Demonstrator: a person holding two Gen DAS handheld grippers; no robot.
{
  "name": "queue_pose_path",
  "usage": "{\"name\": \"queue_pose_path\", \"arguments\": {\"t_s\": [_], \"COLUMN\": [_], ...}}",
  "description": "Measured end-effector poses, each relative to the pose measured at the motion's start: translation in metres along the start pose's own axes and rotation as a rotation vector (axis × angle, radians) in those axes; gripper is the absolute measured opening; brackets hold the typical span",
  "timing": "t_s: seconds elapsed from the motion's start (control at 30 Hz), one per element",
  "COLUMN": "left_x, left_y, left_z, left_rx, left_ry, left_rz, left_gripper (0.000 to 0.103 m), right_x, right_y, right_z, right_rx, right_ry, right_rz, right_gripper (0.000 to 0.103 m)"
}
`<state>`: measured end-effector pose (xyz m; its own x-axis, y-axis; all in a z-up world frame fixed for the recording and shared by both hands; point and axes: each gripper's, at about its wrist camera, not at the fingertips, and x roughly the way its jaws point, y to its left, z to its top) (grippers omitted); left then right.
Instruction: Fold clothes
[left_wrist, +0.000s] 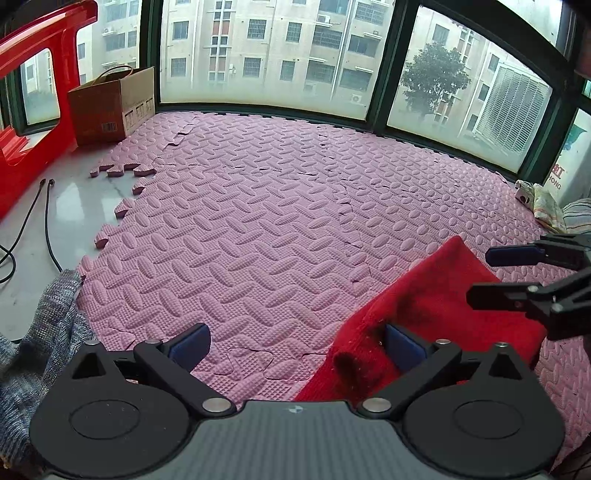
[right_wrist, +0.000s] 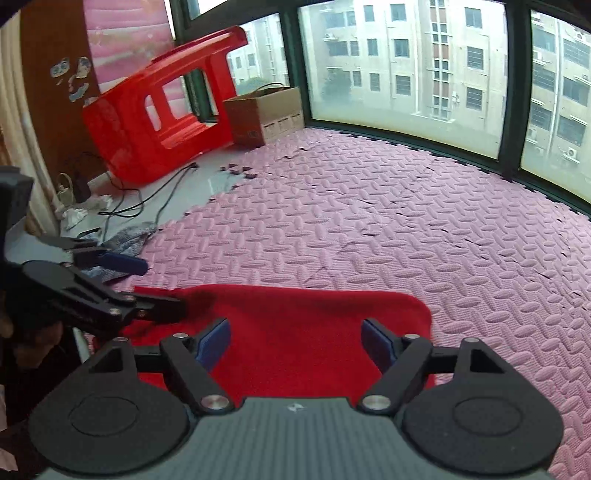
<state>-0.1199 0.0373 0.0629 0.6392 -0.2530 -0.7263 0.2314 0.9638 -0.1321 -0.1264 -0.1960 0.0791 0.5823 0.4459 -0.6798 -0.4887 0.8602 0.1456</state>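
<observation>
A red cloth (right_wrist: 295, 332) lies flat on the pink foam mat (right_wrist: 406, 221), near the cameras; its near edge is hidden behind both claws. The right claw (right_wrist: 295, 341) hovers over it, fingers spread wide, holding nothing. The left claw (left_wrist: 295, 345) is equally wide at the cloth's left edge, one blue pad (left_wrist: 404, 345) against a raised fold. A grey knit garment (left_wrist: 40, 332) at near left is cut off. Far left stand a cardboard box (left_wrist: 110, 107) and red plastic furniture (right_wrist: 162, 107).
</observation>
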Motion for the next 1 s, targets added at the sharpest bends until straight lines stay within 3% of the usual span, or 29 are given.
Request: {"name": "queue_pose_path", "arguments": {"t_s": [0.13, 0.3, 0.47, 0.53, 0.77, 0.9, 1.0], "left_x": [-0.001, 0.001, 0.004, 0.005, 0.004, 0.006, 0.005], "left_y": [-0.001, -0.001, -0.001, -0.001, -0.001, -0.003, -0.003], "left_z": [0.001, -0.001, -0.004, -0.005, -0.006, -0.007, -0.009], "left_rx": [0.007, 0.002, -0.006, -0.009, -0.019, -0.025, -0.031], "left_ry": [-0.003, 0.0, 0.013, 0.012, 0.003, 0.005, 0.007], "left_rz": [0.011, 0.014, 0.013, 0.014, 0.02, 0.024, 0.024], "left_gripper": [0.102, 0.102, 0.103, 0.103, 0.103, 0.103, 0.103], "right_x": [0.0, 0.011, 0.017, 0.014, -0.018, -0.001, -0.002], "right_y": [0.026, 0.046, 0.08, 0.084, 0.073, 0.065, 0.059], "right_z": [-0.006, -0.024, -0.049, -0.05, -0.044, -0.059, -0.059], "right_rx": [-0.004, -0.003, -0.208, -0.231, -0.205, -0.149, -0.119], "right_ry": [-0.004, 0.006, -0.033, -0.044, -0.105, -0.03, -0.038], "right_rz": [0.076, 0.091, -0.025, -0.036, -0.046, -0.07, -0.053], "right_gripper": [0.08, 0.08, 0.08, 0.08, 0.079, 0.079, 0.079]}}
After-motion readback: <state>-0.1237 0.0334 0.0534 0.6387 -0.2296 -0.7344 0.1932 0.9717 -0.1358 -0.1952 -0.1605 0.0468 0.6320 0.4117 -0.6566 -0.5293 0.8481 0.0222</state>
